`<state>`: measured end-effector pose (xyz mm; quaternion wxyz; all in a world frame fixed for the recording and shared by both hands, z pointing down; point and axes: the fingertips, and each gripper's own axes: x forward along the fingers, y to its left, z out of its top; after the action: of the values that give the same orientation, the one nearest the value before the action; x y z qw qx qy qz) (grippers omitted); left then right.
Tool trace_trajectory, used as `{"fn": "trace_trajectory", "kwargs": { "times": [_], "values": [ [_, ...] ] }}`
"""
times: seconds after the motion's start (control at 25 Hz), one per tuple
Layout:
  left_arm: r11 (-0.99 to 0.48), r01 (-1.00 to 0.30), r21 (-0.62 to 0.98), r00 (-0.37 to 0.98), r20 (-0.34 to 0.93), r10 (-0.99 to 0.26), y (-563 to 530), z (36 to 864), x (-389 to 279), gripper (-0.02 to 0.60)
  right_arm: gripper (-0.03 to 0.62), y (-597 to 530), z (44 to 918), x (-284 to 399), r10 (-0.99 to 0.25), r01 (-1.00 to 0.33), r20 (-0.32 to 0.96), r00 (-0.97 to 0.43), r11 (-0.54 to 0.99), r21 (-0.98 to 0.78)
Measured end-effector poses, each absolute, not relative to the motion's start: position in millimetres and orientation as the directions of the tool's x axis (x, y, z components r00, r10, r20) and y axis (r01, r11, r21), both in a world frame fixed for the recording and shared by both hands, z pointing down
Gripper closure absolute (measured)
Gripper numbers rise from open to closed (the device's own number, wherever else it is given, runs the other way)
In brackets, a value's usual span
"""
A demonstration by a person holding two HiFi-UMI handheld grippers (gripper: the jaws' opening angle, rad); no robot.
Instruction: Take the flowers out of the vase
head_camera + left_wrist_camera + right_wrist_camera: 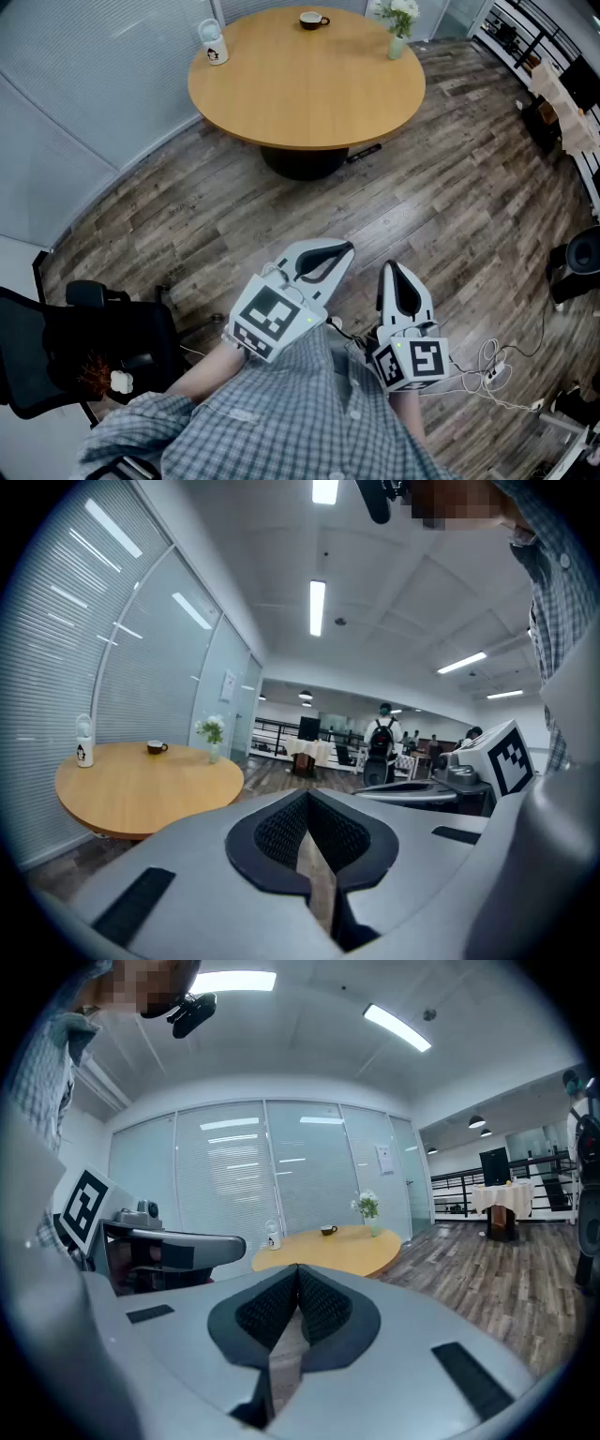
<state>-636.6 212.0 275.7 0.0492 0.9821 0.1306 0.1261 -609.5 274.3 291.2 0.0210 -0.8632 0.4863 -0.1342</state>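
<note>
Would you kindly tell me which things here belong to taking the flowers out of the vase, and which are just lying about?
For the job: flowers, vase, left gripper and right gripper, both shut and empty.
Lying about: coffee cup and white bottle on the round table, black chair.

Top centre: round table [306, 89]. On it: bottle [213, 42] left, cup [313, 20] top middle, vase [397, 46] with flowers [397, 12] right. Lower left: chair [84, 352].

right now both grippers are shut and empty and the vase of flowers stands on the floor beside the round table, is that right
Not quite: the vase of flowers stands on the round table, near its far edge, not on the floor; the head view shows it. The left gripper and right gripper are indeed shut and empty.
</note>
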Motion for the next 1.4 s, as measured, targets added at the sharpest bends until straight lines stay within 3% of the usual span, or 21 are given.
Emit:
{"fn": "trace_trajectory", "kwargs": {
  "times": [1.4],
  "values": [
    [-0.981, 0.124, 0.149, 0.971, 0.185, 0.151, 277.3, 275.5, -574.6, 0.574, 0.584, 366.8, 300.2, -534.5, -0.855, -0.84, 0.185, 0.484, -0.513, -0.176]
  ]
}}
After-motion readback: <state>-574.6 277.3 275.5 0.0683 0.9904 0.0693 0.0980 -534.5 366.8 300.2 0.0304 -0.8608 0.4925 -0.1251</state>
